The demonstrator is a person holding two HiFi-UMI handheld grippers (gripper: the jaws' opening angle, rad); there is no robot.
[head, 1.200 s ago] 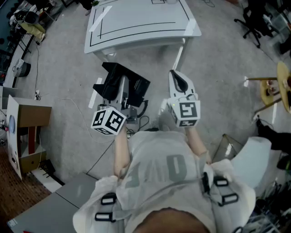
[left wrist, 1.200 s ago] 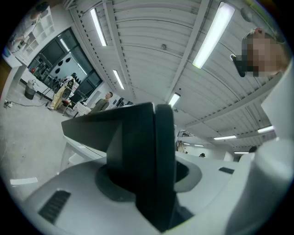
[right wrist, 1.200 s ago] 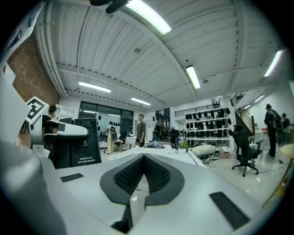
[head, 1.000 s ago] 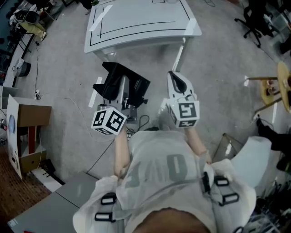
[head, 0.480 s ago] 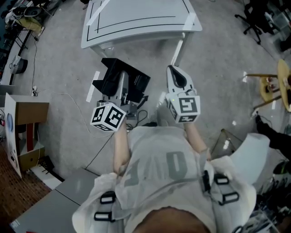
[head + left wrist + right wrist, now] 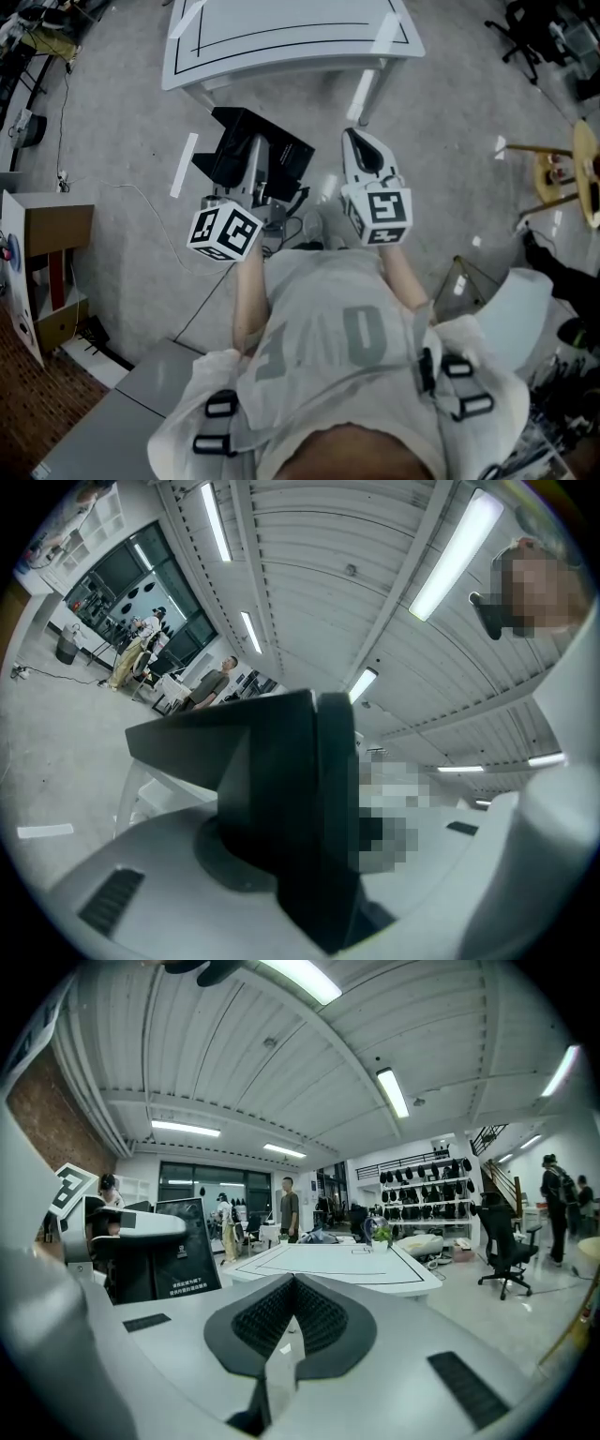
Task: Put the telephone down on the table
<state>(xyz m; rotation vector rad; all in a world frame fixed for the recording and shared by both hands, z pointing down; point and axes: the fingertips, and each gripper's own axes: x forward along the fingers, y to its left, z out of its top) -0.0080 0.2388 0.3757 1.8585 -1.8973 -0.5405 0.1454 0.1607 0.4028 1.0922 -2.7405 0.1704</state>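
A black telephone [image 6: 253, 155] with a wide flat body hangs above the grey floor, with my left gripper [image 6: 255, 186] shut on it. In the left gripper view the telephone [image 6: 281, 789] fills the space between the two grey jaws. My right gripper [image 6: 361, 148] is beside it on the right, shut, its ribbed pads [image 6: 319, 1316] meeting with nothing between them. The white table [image 6: 281, 42] with black outline markings stands just ahead of both grippers. In the right gripper view, the table [image 6: 328, 1262] lies straight ahead and the telephone [image 6: 178, 1246] is at the left.
A cardboard box [image 6: 47, 253] stands at the left, and a thin cable [image 6: 155, 202] and a white tape strip [image 6: 183, 164] lie on the floor. A yellow stool [image 6: 577, 173] and an office chair [image 6: 539, 33] are at the right. People stand far off.
Both grippers have shifted a little forward toward the table, the telephone going with the left one. Neither grip has changed.
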